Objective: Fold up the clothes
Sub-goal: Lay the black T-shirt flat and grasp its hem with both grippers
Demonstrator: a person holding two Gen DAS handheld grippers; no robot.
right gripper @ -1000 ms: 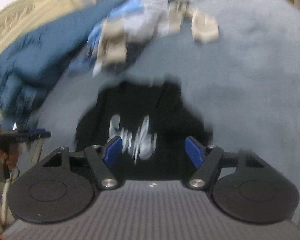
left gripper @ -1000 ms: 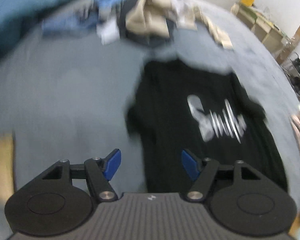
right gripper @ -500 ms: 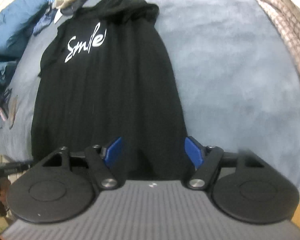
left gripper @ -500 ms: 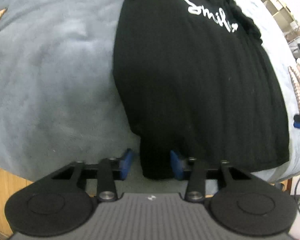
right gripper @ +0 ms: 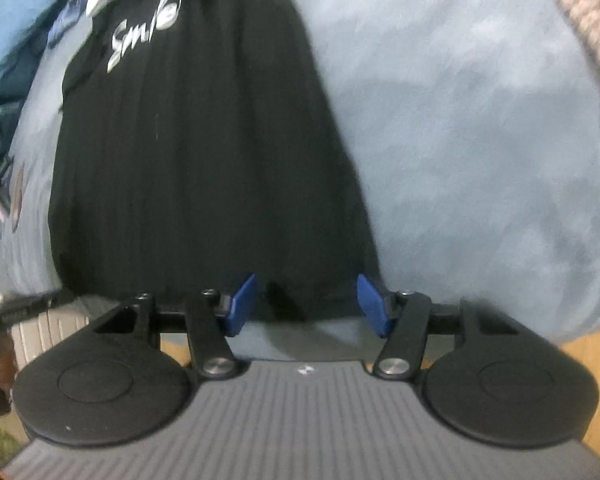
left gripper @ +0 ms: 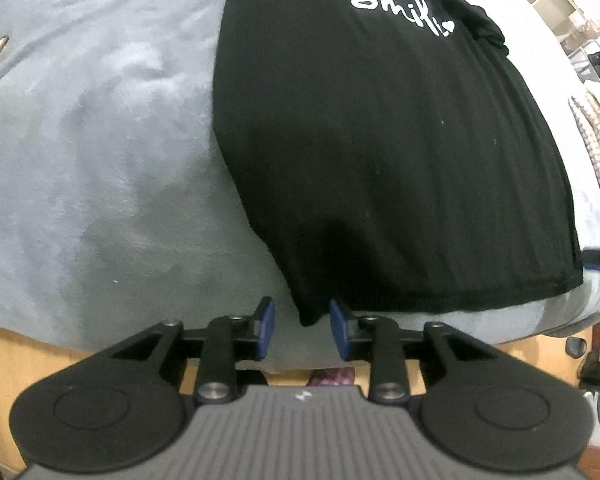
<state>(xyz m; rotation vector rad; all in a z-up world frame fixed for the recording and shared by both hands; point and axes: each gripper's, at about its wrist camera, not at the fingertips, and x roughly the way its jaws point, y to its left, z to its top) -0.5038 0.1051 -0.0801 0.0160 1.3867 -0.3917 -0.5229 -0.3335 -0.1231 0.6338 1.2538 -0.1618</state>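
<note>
Nearer now: shirt hem between left gripper pads.

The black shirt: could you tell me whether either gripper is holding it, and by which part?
Neither yet. The left gripper, opening, straddles the shirt's hem corner; the right gripper, closing, straddles the other corner.

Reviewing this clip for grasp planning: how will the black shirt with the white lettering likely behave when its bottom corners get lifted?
The black shirt lies flat and thin on the grey blanket, so it will probably drape limply. Its ribbed knit looks stretchy, so the hem may sag between the left gripper and the right gripper. The fuzzy blanket may drag on it slightly.
</note>
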